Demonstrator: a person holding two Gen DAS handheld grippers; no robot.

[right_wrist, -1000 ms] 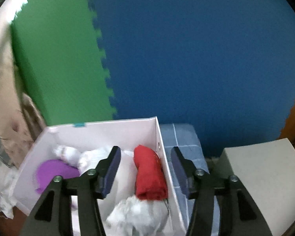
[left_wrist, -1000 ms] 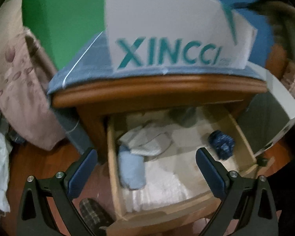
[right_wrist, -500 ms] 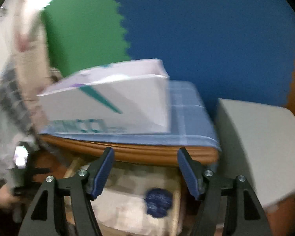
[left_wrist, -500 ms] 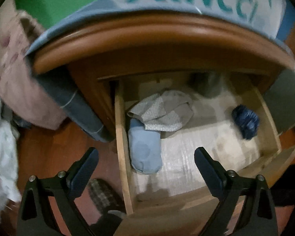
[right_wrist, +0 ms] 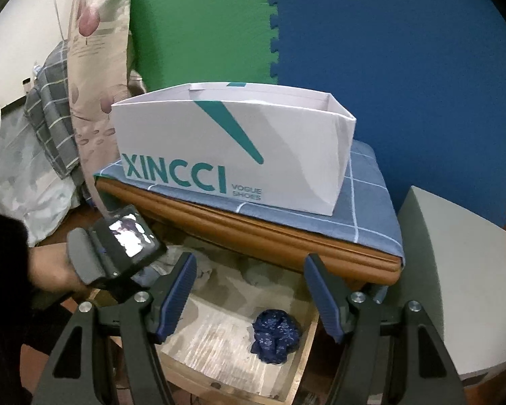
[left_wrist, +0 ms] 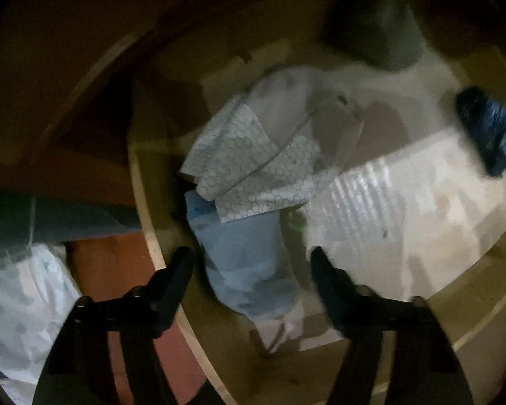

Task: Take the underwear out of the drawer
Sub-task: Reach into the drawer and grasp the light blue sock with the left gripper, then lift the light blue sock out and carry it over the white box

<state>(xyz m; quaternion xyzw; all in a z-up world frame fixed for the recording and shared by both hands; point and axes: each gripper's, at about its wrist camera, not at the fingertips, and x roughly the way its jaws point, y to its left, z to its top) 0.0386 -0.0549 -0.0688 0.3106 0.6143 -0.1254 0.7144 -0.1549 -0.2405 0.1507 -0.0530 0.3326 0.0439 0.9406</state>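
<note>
Open wooden drawer [left_wrist: 158, 249], dim inside. Left tool [left_wrist: 251, 260] has just been narrowing, straddling the light-blue roll [left_wrist: 243, 256] at 6 o'clock, pads not yet pressing. I'd say next is pinch and lift; right tool [right_wrist: 249, 275] hangs wide and empty.

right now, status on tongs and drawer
Left tongs closing round light blue roll, pads not yet touching. Right tongs open, empty. Patterned cloth overlaps roll.

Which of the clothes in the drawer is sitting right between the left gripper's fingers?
The light blue roll, at the drawer's left side. The patterned grey piece lies beyond it, and the dark blue bundle is far off to the right.
</note>
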